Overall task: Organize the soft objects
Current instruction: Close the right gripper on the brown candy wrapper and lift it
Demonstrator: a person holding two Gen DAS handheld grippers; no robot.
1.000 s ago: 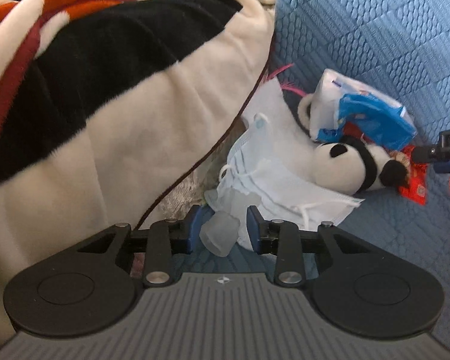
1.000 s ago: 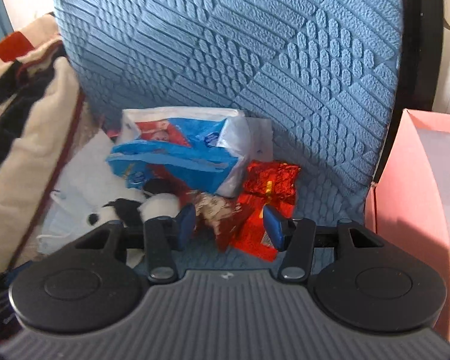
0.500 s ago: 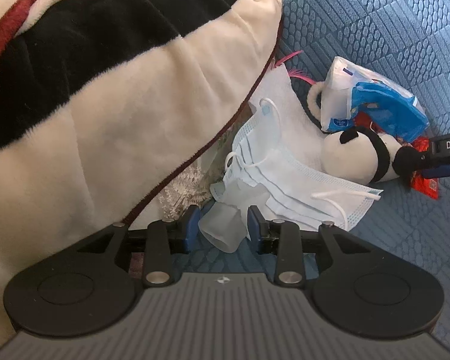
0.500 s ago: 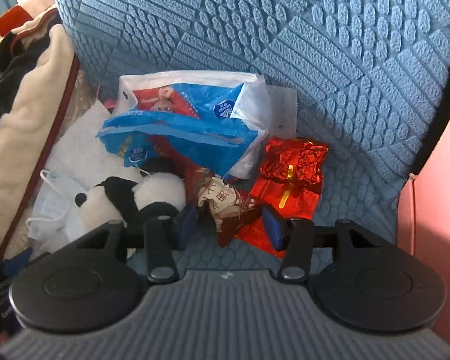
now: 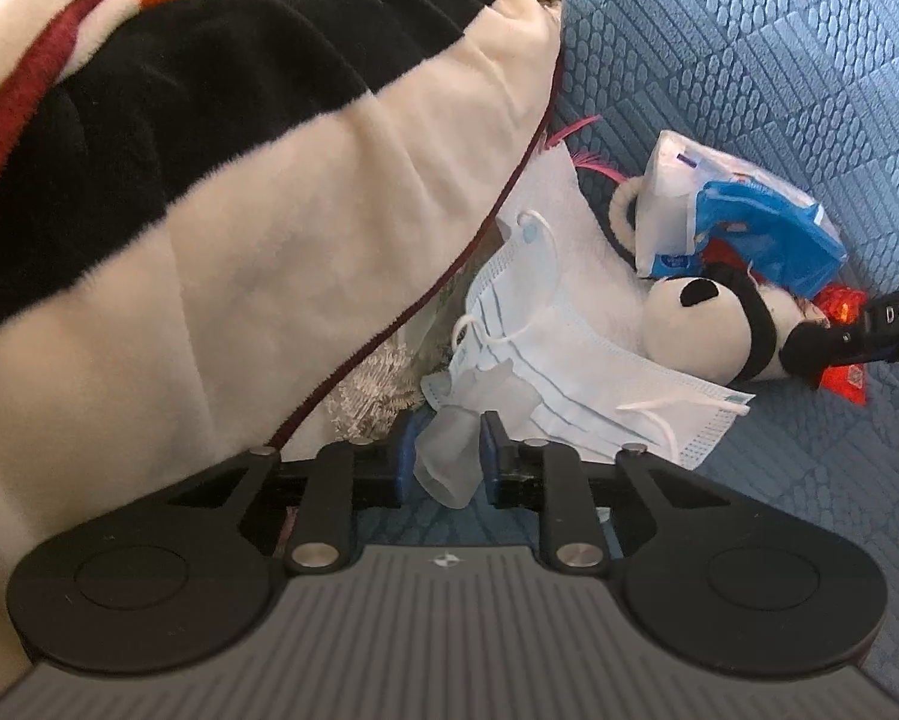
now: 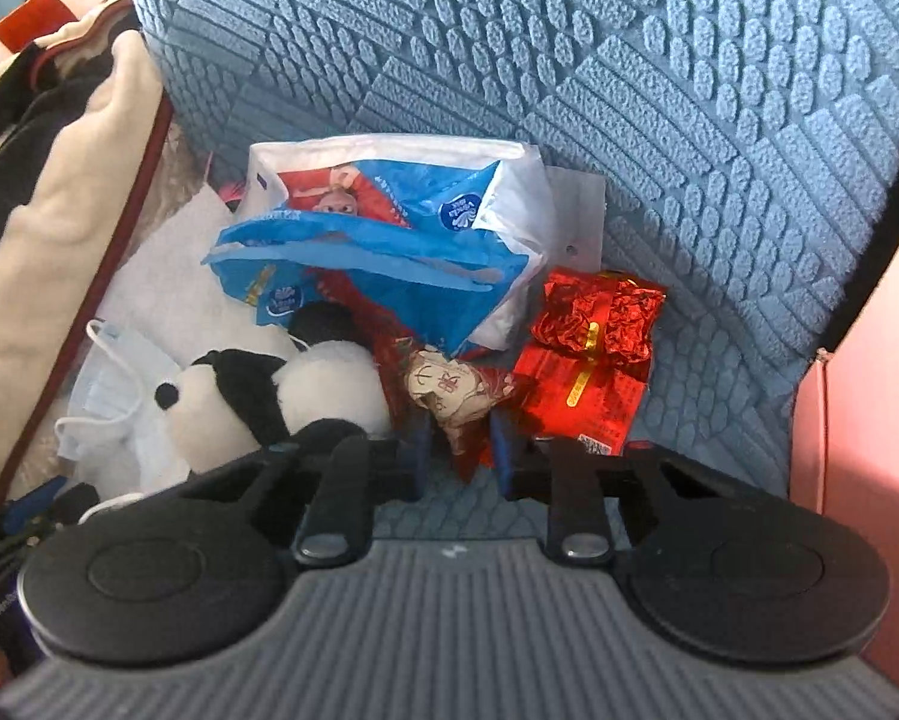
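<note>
Your left gripper [image 5: 446, 459] is showing a grey ribbed body with two round black discs, one on each side. Black arms are running forward to two blue fingers [image 5: 404, 459], with shiny silver screws sitting on the joints. A tiny white mark is sitting in the middle of the grey part. Your right gripper [image 6: 461, 450] is looking just the same: grey ribs, black discs, silver screws, blue fingers [image 6: 500, 441].

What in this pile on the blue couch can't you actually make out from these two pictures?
- Panda toy: its lower body, hidden behind the right tongs in the right view.
- Tissue pack: its print is too small to read.
- Clear plastic piece between the left tongs: what it is stays unclear.
- Whatever lies under the striped blanket, left view.
- Pink box: cut off by the right view's edge.
</note>
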